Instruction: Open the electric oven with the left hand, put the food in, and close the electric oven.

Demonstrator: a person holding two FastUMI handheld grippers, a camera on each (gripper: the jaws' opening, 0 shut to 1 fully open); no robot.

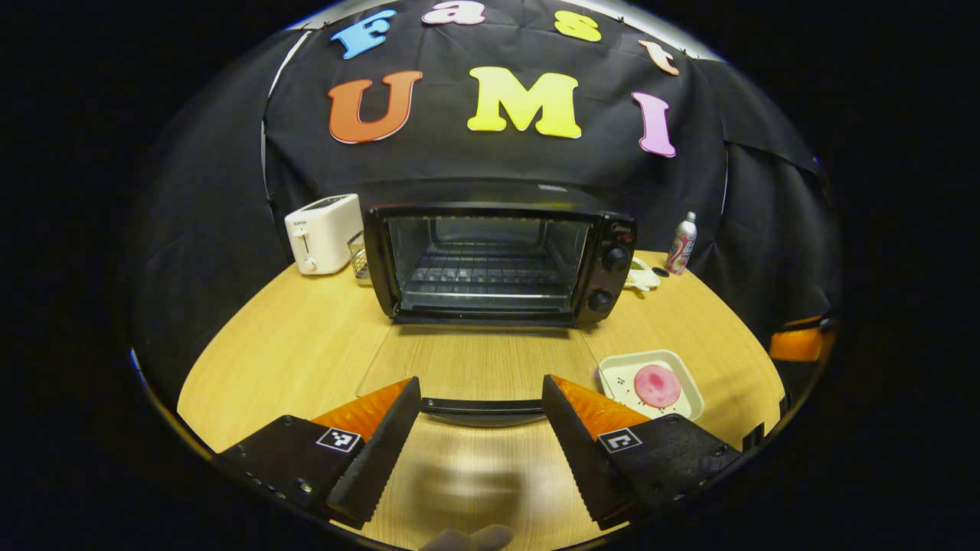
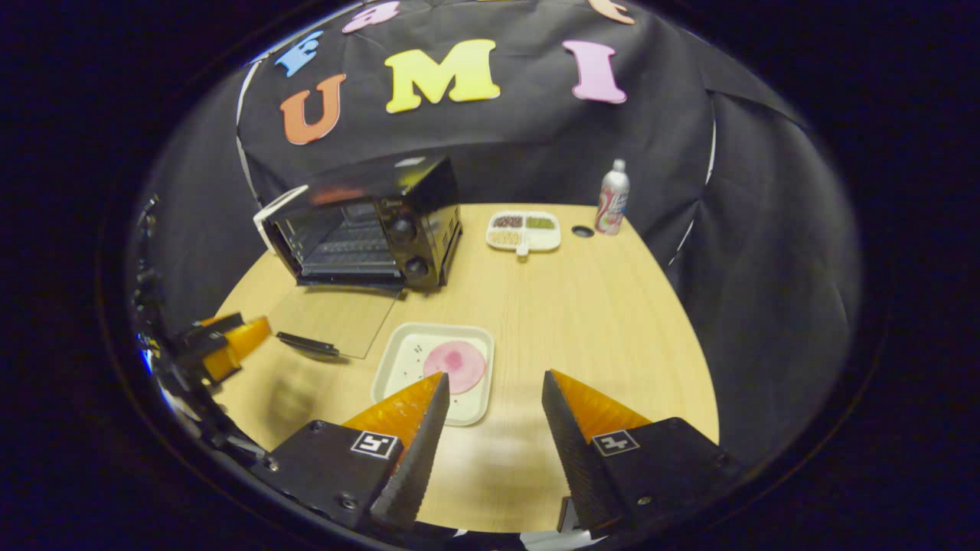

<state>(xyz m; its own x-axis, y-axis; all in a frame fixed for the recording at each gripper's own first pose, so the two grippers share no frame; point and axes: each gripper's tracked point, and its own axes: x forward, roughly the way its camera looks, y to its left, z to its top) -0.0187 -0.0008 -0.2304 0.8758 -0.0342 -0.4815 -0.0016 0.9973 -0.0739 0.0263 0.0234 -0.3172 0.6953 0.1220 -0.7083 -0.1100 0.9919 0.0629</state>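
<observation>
The black electric oven (image 1: 498,260) (image 2: 367,229) stands at the back of the wooden table with its glass door (image 1: 478,363) (image 2: 337,317) folded down flat. The door's black handle (image 1: 481,407) lies between the fingers of my left gripper (image 1: 481,398), which is open and not pressing on it. A white tray (image 1: 685,375) (image 2: 406,367) holding a round pink food item (image 1: 657,385) (image 2: 455,365) sits right of the door. My right gripper (image 2: 490,398) is open just in front of the tray. The left gripper (image 2: 230,340) shows at the left of the right gripper view.
A white toaster (image 1: 324,233) and a wire rack (image 1: 358,256) stand left of the oven. A white divided dish (image 2: 524,229) with grains and a spray can (image 2: 612,198) (image 1: 681,243) sit behind and right of the oven. The table's right half is bare wood (image 2: 597,321).
</observation>
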